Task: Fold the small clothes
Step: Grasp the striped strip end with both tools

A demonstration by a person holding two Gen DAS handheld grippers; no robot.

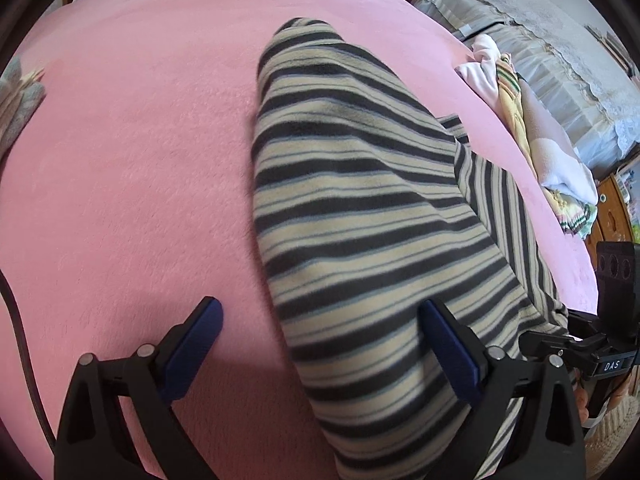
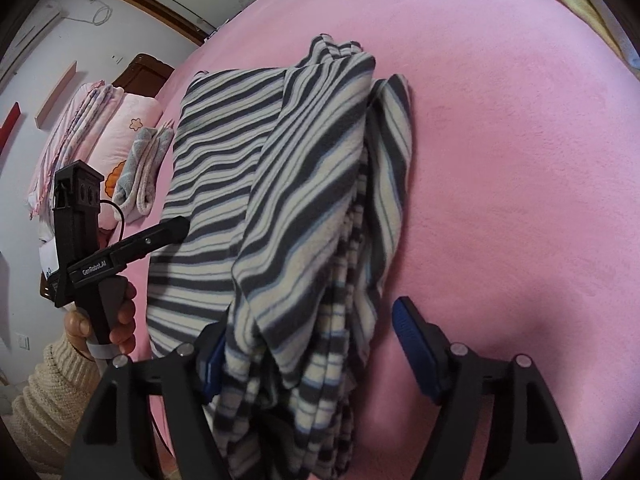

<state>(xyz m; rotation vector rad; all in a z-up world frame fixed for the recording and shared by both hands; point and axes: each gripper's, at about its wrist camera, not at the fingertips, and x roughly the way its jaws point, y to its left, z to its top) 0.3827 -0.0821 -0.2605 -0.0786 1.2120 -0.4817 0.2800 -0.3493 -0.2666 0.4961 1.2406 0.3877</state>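
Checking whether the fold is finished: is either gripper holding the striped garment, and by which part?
Neither. Left gripper and right gripper both stand open over the striped garment's near edge, pads not pressing it.

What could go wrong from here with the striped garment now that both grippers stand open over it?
1. The striped garment looks only loosely folded, its top panel skewed over the lower layers; it may slump apart.
2. Fabric lies against the inner finger of the open right gripper, so pulling away could drag the layers.
3. The open left gripper straddles the garment's edge; closing there may catch only the top layer and the pink blanket.
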